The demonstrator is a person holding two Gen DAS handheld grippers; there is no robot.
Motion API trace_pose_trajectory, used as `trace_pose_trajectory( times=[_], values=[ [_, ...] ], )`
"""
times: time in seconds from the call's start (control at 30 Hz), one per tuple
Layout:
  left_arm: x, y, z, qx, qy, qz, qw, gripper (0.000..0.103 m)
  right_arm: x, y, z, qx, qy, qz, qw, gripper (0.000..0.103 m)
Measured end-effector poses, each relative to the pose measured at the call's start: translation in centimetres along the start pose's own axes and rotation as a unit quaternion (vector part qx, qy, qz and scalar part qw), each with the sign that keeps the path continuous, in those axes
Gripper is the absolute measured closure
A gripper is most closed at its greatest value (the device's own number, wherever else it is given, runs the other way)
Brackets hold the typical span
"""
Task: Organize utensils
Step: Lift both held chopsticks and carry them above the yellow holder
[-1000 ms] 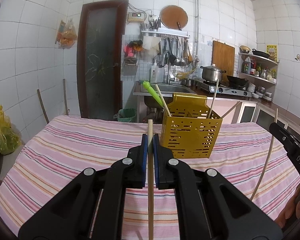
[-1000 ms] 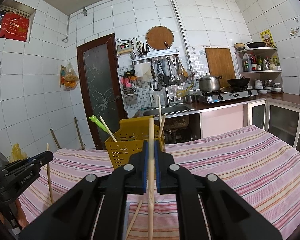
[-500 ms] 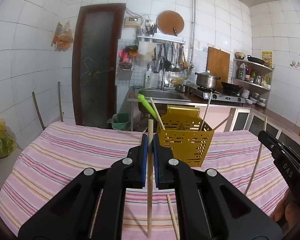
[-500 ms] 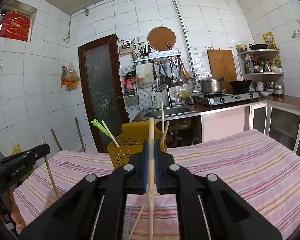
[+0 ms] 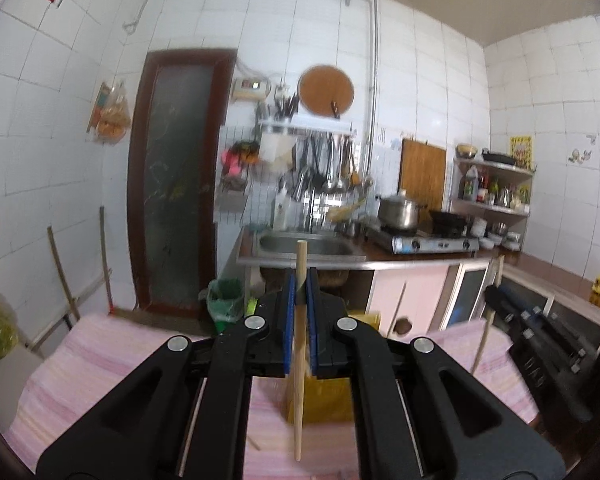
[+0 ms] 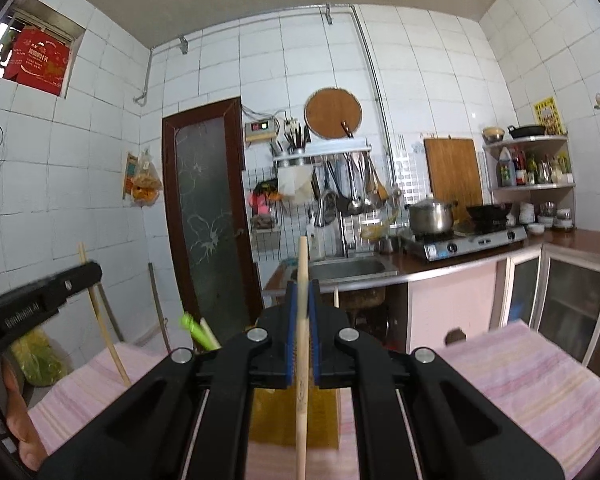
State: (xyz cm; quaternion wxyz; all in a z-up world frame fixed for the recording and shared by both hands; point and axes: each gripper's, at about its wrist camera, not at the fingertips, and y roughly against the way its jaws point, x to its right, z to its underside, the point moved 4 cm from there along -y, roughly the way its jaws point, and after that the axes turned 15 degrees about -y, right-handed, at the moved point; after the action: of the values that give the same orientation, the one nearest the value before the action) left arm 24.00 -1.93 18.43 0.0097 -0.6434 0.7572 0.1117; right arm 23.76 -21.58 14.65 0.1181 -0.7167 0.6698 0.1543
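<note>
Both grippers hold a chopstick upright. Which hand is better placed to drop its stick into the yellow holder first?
Near even, slight edge left. The left gripper has its chopstick hanging over the yellow holder; the right gripper sits similarly.

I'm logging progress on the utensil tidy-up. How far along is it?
Done: a green utensil and a light stick already stand in the yellow holder. In hand: the left gripper and right gripper each clamp one upright wooden chopstick above the striped cloth. Left: dropping both into the holder.
</note>
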Motion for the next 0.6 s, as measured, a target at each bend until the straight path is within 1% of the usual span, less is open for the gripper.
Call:
trace_pose_trajectory(
  times=[0.17,0.27,0.33,0.4,0.5,0.6],
  values=[
    [0.0,-2.3,-4.9,0.045,0.008,0.002,0.999,0.099,-0.7,-3.4,-3.1,0.03,-0.003,-0.006,1.0,0.097],
    [0.5,-4.4,-6.3,0.058,0.01,0.003,0.9983,0.099,-0.8,-5.6,-4.4,0.05,-0.007,-0.004,0.999,0.097],
    [1.0,-6.0,-6.5,0.062,0.012,0.004,0.998,0.099,-0.8,-7.2,-4.8,0.061,-0.011,0.0,0.998,0.097],
    [1.4,-7.6,-6.0,0.061,0.011,0.006,0.9981,0.099,-0.5,-8.8,-4.6,0.066,-0.014,0.004,0.998,0.097],
    [2.2,-10.3,-4.0,0.052,0.006,0.008,0.9986,0.099,0.0,-11.0,-3.3,0.082,-0.004,0.016,0.997,0.097],
    [2.6,-13.1,-1.0,0.022,0.002,0.011,0.9997,0.099,0.6,-12.5,-1.6,0.067,-0.007,0.016,0.998,0.097]
  ],
)
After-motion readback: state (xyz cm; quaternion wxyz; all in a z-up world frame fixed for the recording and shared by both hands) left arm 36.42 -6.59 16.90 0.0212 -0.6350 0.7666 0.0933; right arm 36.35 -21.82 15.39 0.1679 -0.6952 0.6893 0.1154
